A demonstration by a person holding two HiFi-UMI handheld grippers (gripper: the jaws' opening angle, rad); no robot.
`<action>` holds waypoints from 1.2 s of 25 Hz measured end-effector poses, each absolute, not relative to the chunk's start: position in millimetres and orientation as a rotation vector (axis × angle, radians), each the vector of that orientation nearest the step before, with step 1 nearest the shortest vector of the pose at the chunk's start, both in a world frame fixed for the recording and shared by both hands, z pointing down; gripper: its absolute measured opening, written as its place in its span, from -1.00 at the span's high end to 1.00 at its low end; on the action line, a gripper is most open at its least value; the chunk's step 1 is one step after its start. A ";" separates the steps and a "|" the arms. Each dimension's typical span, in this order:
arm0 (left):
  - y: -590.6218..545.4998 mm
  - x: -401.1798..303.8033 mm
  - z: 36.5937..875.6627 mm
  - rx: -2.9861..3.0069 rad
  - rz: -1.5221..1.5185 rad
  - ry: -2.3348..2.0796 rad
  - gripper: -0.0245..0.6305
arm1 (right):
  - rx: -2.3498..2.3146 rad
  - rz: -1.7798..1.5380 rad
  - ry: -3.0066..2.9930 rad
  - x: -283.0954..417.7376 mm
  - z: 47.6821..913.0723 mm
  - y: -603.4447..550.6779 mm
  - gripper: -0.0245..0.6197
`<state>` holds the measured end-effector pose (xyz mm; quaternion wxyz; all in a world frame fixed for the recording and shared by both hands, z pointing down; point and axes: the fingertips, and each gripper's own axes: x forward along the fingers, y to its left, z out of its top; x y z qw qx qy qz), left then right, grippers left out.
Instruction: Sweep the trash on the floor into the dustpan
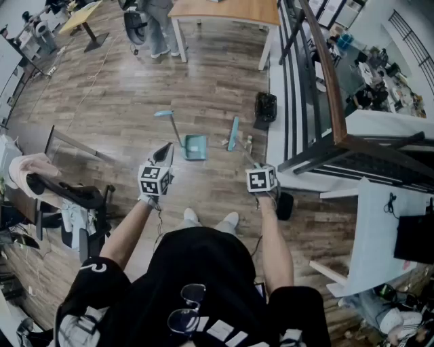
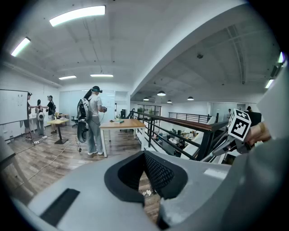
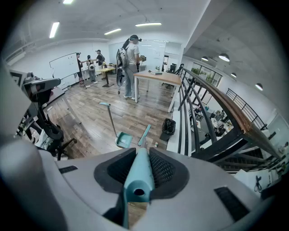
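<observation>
A teal dustpan (image 1: 194,146) stands on the wood floor, its long handle (image 1: 173,127) rising to the left. Just right of it rests the teal broom head (image 1: 233,133), with small pale trash bits (image 1: 248,140) beside it. My right gripper (image 1: 255,168) is shut on the broom handle (image 3: 137,175), which runs down to the broom head (image 3: 144,134) next to the dustpan (image 3: 123,140). My left gripper (image 1: 163,154) hovers left of the dustpan, shut on nothing; between its pads (image 2: 160,173) a few trash scraps (image 2: 146,192) show on the floor.
A black bin (image 1: 265,108) stands by the metal railing (image 1: 325,81) on the right. A wooden table (image 1: 224,9) and a standing person (image 1: 157,24) are farther ahead. An office chair (image 1: 71,195) with clothes is at my left.
</observation>
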<state>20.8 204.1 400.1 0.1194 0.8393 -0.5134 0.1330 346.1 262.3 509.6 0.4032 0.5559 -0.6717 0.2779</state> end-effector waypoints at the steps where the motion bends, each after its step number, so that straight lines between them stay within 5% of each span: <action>1: 203.4 20.8 400.4 2.454 0.387 -1.501 0.93 | 1.406 0.695 -1.694 346.4 509.7 261.1 0.65; 30: 203.8 -35.3 409.1 2.456 0.354 -1.450 0.93 | 1.508 0.662 -1.679 300.7 497.4 266.6 0.65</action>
